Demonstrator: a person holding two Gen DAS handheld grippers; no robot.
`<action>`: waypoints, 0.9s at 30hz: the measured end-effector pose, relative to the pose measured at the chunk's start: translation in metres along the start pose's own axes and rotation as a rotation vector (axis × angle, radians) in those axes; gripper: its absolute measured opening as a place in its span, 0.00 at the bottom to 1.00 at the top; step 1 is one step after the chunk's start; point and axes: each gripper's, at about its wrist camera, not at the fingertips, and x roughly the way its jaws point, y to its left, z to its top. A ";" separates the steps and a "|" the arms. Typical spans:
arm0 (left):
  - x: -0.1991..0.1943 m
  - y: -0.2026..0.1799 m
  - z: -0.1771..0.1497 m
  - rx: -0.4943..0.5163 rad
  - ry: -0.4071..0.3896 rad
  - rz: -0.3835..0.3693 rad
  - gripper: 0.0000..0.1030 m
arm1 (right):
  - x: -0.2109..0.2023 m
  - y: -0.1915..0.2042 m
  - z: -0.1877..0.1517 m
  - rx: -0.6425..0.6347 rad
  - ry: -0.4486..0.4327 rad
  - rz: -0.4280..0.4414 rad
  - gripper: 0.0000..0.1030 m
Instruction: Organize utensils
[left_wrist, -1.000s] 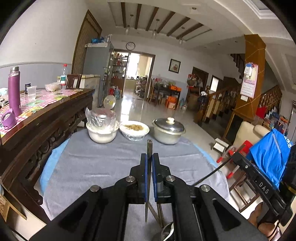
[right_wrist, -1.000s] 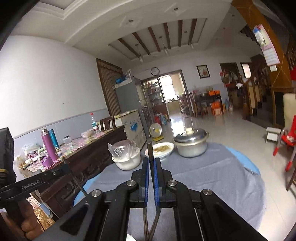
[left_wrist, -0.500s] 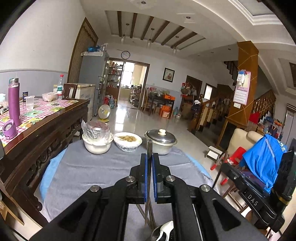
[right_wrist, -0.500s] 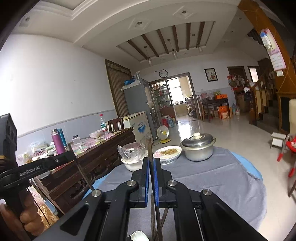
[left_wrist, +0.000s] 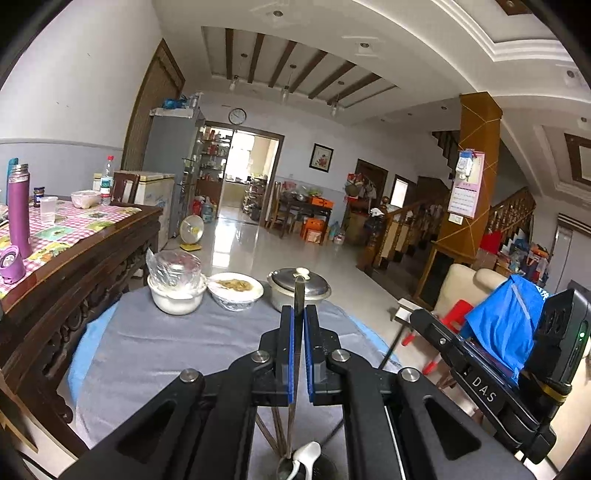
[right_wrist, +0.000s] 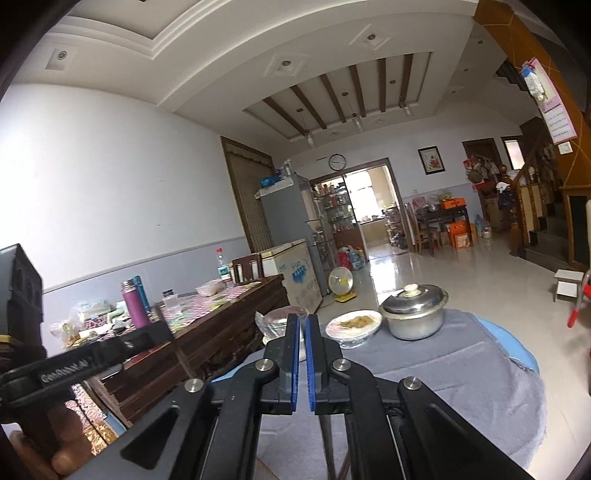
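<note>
My left gripper (left_wrist: 298, 314) is shut on a thin dark utensil handle (left_wrist: 297, 295) that stands upright between the blue pads. Its lower end reaches down among chopsticks (left_wrist: 271, 435) and a white spoon (left_wrist: 308, 456) in a holder (left_wrist: 325, 469) at the bottom edge. My right gripper (right_wrist: 303, 325) has its blue pads almost together with nothing showing between them. Dark sticks (right_wrist: 327, 443) hang below it. The left gripper body (right_wrist: 85, 365) shows at the left of the right wrist view.
A round table with a grey cloth (left_wrist: 166, 343) carries a plastic-covered white bowl (left_wrist: 177, 295), a dish of food (left_wrist: 235, 291) and a lidded steel pot (left_wrist: 299, 288) at its far side. A dark wooden sideboard (left_wrist: 74, 258) stands left. A blue-draped chair (left_wrist: 509, 325) stands right.
Both grippers have risen and tilted upward, with more ceiling in view. The stick seen between the right pads earlier no longer shows above them. The left gripper keeps its hold.
</note>
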 end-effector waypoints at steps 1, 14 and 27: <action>0.000 -0.001 -0.001 0.000 0.006 -0.004 0.05 | -0.003 0.002 0.001 -0.007 -0.002 0.005 0.04; 0.019 0.009 -0.023 -0.022 0.102 -0.007 0.05 | 0.048 -0.038 -0.033 0.077 0.295 -0.016 0.08; 0.021 0.030 -0.039 -0.059 0.157 -0.023 0.05 | 0.215 -0.082 -0.116 0.024 0.795 0.251 0.33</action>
